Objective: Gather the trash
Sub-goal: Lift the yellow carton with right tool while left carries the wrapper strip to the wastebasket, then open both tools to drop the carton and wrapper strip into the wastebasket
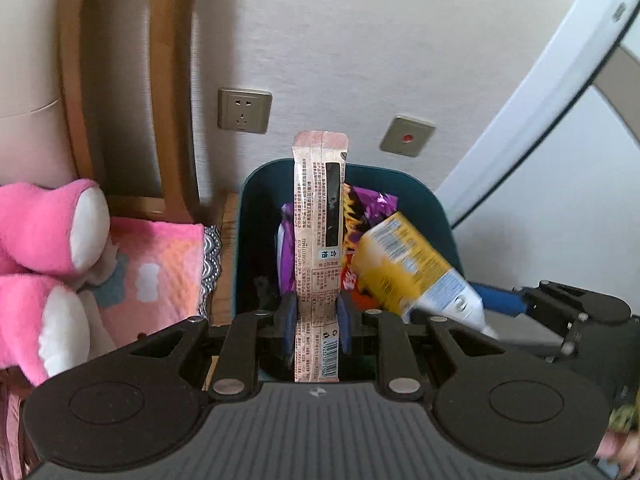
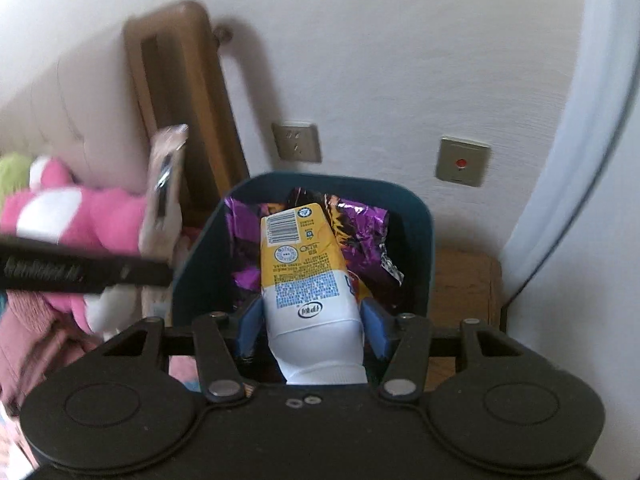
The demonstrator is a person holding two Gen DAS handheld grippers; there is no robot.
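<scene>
The left gripper point(image 1: 317, 316) clamps a flat, printed wrapper strip point(image 1: 319, 240) upright above the teal bin point(image 1: 256, 216). The right gripper point(image 2: 310, 320), jaws half-wide, grips a yellow-white carton point(image 2: 304, 280) over the bin, above crinkled purple foil point(image 2: 360, 224).

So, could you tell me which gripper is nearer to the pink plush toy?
Left. The left gripper, shut on a long wrapper, is beside the pink plush toy. The right gripper, holding a yellow-and-white carton, sits farther away, across the bin.
</scene>
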